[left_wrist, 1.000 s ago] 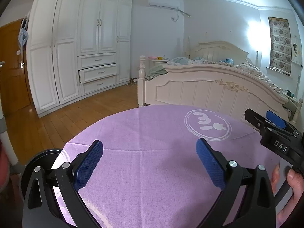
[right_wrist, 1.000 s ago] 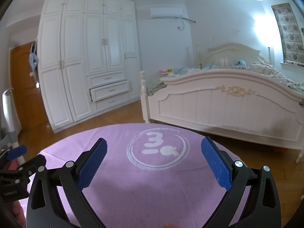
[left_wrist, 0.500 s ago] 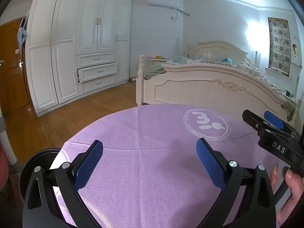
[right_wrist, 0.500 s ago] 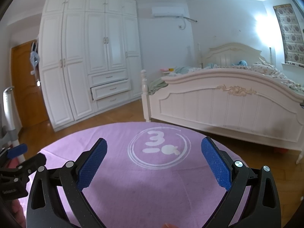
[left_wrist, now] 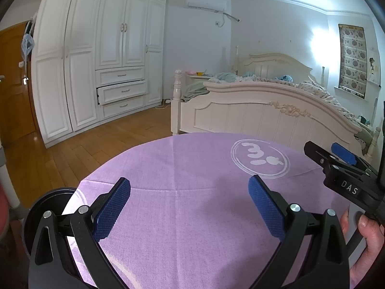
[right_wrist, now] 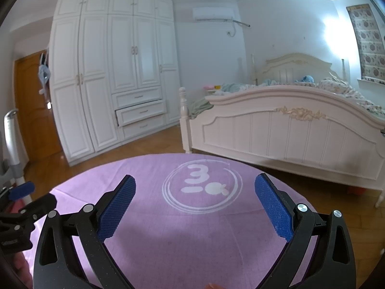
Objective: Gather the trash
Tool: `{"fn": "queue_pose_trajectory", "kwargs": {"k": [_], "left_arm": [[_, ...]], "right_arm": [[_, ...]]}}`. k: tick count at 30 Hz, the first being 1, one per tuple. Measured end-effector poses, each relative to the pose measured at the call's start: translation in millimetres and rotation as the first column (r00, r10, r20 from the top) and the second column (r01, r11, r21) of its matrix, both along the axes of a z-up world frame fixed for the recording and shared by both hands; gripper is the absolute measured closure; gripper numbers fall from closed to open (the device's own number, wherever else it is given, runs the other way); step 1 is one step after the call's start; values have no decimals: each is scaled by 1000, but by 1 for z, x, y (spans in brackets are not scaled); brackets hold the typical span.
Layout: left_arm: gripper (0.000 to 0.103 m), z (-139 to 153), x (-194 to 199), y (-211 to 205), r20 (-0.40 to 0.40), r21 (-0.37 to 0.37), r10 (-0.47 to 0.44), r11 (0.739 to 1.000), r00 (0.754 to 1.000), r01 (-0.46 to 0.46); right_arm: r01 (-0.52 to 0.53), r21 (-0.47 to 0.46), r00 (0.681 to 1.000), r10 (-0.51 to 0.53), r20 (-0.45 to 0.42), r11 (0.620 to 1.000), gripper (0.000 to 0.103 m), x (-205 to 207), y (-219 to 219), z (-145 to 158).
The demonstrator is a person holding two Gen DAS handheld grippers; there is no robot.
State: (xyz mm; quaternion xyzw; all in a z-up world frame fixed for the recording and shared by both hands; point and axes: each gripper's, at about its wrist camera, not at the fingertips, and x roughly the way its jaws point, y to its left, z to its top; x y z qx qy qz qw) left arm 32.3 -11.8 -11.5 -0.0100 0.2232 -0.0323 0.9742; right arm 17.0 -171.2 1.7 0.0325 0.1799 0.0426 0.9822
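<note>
A round table under a purple cloth (left_wrist: 192, 168) (right_wrist: 149, 178) with a white printed logo (left_wrist: 259, 157) (right_wrist: 202, 187) fills the foreground. No trash shows on it in either view. My left gripper (left_wrist: 190, 204) hovers open over the cloth with nothing between its blue pads. My right gripper (right_wrist: 195, 204) is open too, just short of the logo. In the left wrist view the right gripper (left_wrist: 336, 166) comes in from the right edge, held by a hand (left_wrist: 368, 236). The left gripper (right_wrist: 21, 204) shows at the left edge of the right wrist view.
A cream bed (left_wrist: 264, 110) (right_wrist: 288, 130) stands just beyond the table. White wardrobes (left_wrist: 101, 60) (right_wrist: 113, 77) line the far wall, one drawer pulled out. A wooden door (left_wrist: 14, 84) is at left. A dark round object (left_wrist: 50, 204) sits low beside the table's left edge.
Both views have shifted only slightly; the grippers stay open over the cloth and nothing was picked up or let go.
</note>
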Motion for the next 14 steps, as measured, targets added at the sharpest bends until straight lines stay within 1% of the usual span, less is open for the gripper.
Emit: {"fn": "queue_pose_trajectory", "kwargs": {"k": [14], "left_arm": [[5, 0, -1, -1, -5, 5, 5, 1000, 1000, -5]], "right_arm": [[-8, 1, 1000, 8, -12, 1000, 5, 5, 0, -1]]}}
